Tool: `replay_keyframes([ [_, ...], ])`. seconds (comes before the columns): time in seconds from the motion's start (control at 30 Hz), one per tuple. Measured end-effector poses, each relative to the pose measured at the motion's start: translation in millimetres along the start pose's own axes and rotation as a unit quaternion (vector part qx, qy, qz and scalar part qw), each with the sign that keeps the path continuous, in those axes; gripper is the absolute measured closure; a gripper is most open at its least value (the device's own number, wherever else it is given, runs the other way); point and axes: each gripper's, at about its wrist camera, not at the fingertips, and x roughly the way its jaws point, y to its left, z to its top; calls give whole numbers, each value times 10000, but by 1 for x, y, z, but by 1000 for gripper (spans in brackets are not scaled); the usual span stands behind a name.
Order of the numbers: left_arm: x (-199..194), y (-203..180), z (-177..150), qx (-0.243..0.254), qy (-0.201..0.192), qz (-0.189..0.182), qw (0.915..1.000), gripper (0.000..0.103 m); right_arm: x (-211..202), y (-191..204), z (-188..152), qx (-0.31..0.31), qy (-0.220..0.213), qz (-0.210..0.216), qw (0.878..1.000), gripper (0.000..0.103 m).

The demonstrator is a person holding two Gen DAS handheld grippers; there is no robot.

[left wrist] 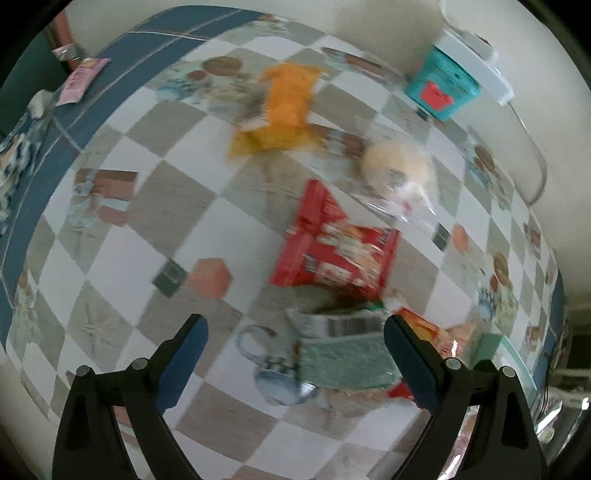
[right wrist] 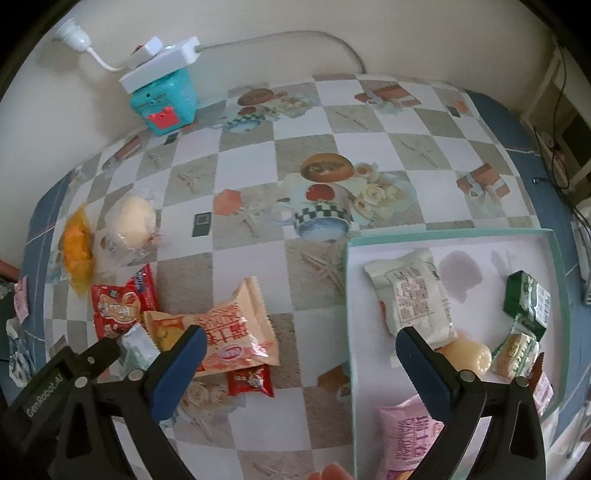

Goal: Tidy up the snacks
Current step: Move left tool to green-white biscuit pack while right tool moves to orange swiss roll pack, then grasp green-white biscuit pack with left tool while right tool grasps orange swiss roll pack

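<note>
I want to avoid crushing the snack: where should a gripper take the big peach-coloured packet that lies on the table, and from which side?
Grip the peach packet by its flat crimped end seal, the upper one pointing away from the right gripper, coming from above. The packet lies flat and puffed, so the middle likely crushes; the seal is thin and clear of neighbouring snacks.

Checkered grey-white tablecloth (right wrist: 303, 122), mint-rimmed white tray (right wrist: 458, 232), red packet (left wrist: 332, 243).

Table's got a checkered tablecloth (right wrist: 303, 155), grey and white squares with printed teapots, roses and bread, plus a blue border (left wrist: 122, 92) round the edge. It's pushed up against a plain cream wall (right wrist: 258, 22). A white power strip (right wrist: 159, 61) sits on top of a teal box (right wrist: 164, 103) (cord (right wrist: 295, 37) trailing along the wall). Soft, even light, no hard shadows.
</note>
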Motion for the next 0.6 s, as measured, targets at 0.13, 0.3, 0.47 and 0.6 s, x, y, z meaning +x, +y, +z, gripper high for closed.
replay_keyframes([
  [0.13,11,-17,-6,189,142,19,9997,7,7,-11,1,103,141,2,9998,0],
  [0.3,26,-25,-6,157,295,-31,9994,7,5,-19,3,176,137,62,9997,0],
  [0.47,23,-26,-7,163,211,-159,9995,29,3,-16,5,139,122,105,9998,0],
  [0.6,21,-24,-9,174,240,-231,9993,42,1,-12,4,90,130,146,9998,0],
])
